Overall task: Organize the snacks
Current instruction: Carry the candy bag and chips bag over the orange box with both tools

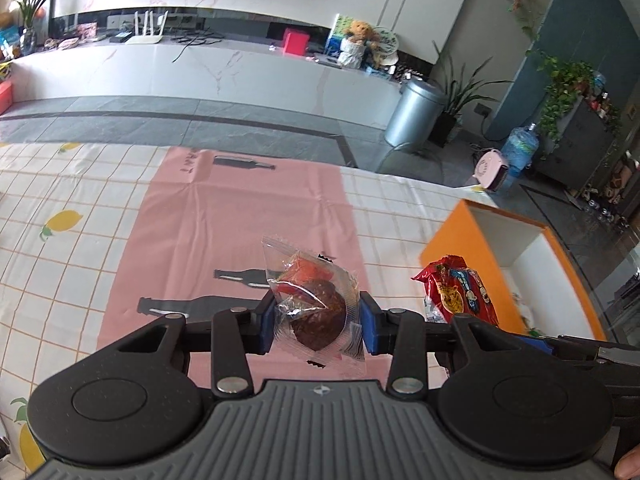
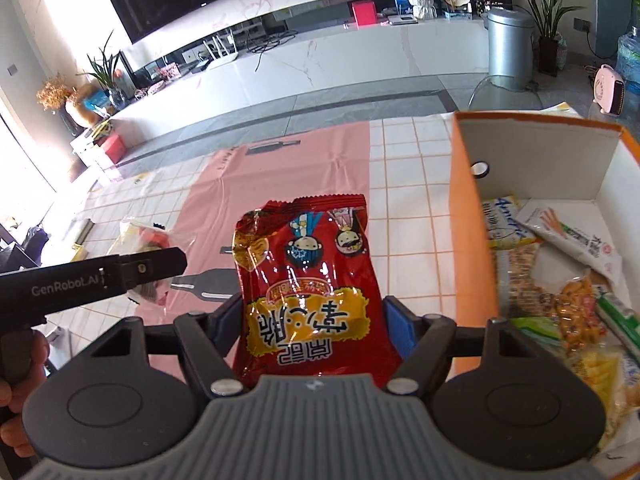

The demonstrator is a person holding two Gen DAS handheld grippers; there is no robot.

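Snacks in both grippers, both clear of the table. Left gripper (image 1: 319, 322) pinches a clear packet (image 1: 316, 304) holding a dark round cake, blue pads pressed on its two side edges; packet stands upright between them, likely so it can drop in edgeways. Right gripper (image 2: 312, 320) clamps a red bag (image 2: 310, 284) across its lower half, jaws set wide because the bag is wide; top of bag points away from the hand, print reads upside down from the wrist. Orange box (image 2: 464, 216) sits at the right edge of the table, open at the top, already holding several wrappers on its white floor. Red bag hangs just beside the box's near wall, not yet over the opening. Pink mat (image 1: 240, 216) in the middle of the checked cloth (image 1: 60, 184) looks bare, so I judge these two are the last loose items. Next step, as I read it: carry right first, since it is nearer the box, then left.
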